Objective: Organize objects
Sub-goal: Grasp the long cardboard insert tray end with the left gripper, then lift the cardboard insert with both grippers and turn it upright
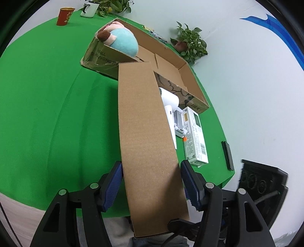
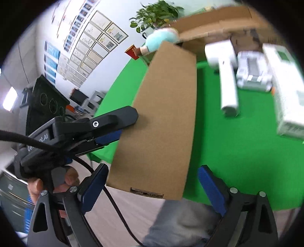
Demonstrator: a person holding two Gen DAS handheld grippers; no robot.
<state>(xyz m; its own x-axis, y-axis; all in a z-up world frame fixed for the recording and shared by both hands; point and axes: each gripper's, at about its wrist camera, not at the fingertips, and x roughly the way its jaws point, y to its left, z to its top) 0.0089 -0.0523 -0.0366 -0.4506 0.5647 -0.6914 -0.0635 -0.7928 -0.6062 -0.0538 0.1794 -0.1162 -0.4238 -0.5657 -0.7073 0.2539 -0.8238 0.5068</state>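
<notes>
An open cardboard box (image 1: 167, 57) lies on the green table (image 1: 47, 114). A blue plush toy (image 1: 123, 40) sits at its far-left end. The box's long flap (image 1: 146, 136) reaches toward me. My left gripper (image 1: 152, 182) is closed on the flap, one pad on each face; in the right wrist view its fingers (image 2: 106, 123) clamp the flap's left edge (image 2: 163, 117). My right gripper (image 2: 152, 188) is open and empty below the flap's near end. A white hair dryer (image 1: 171, 106), a small white device (image 1: 179, 123) and a white carton (image 1: 193, 134) lie beside the box.
A red cup (image 1: 64, 16), a white mug (image 1: 89, 9) and a potted plant (image 1: 190, 45) stand at the table's far edge. A black bar (image 1: 227, 154) lies near the right edge. A black unit (image 1: 264, 186) stands off the table to the right.
</notes>
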